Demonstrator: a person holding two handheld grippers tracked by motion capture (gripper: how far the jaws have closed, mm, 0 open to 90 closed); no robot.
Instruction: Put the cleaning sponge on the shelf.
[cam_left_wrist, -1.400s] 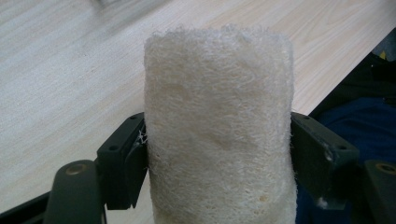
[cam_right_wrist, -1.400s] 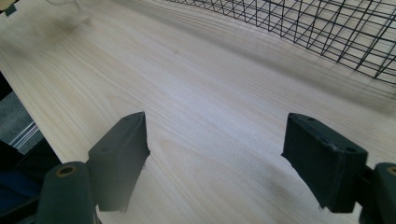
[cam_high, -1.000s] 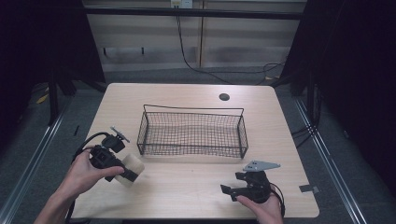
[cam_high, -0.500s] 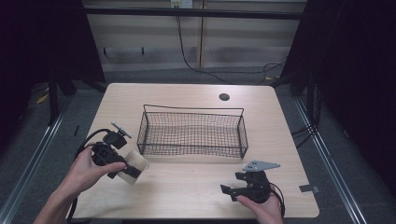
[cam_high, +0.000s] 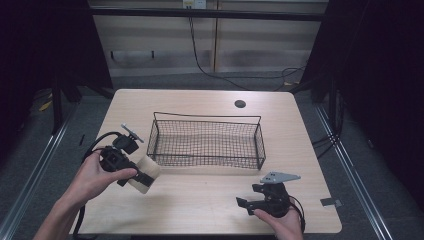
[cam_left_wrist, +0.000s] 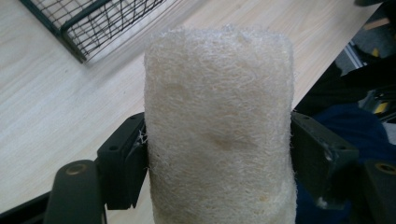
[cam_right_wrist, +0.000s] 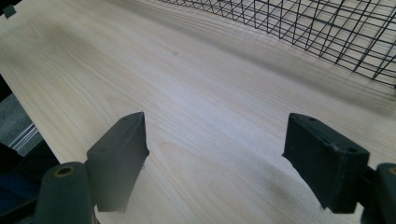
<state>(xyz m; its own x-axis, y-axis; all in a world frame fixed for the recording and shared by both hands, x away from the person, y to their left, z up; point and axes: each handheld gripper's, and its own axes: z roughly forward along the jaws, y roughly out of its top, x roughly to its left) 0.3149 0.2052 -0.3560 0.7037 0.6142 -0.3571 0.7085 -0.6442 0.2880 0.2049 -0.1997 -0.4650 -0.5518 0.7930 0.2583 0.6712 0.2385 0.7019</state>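
Note:
A pale fibrous loofah sponge (cam_left_wrist: 219, 126) sits clamped between the jaws of my left gripper (cam_left_wrist: 217, 158), which is shut on it. In the high view the left gripper (cam_high: 144, 176) holds the loofah sponge (cam_high: 146, 173) just above the table, close to the front left corner of the black wire basket (cam_high: 207, 141). My right gripper (cam_high: 245, 205) rests near the table's front edge, right of centre. In its own view the right gripper (cam_right_wrist: 217, 154) stands open with bare wood between its jaws and the wire basket (cam_right_wrist: 322, 28) at the upper right.
The wooden table (cam_high: 200, 200) has a dark round cable hole (cam_high: 240, 104) at the back. A small grey tab (cam_high: 330, 202) lies at the front right. Metal rails run along the floor on both sides of the table.
My left gripper has shifted a little to the right and forward with the loofah sponge, closer to the basket's corner. The right gripper has stayed still.

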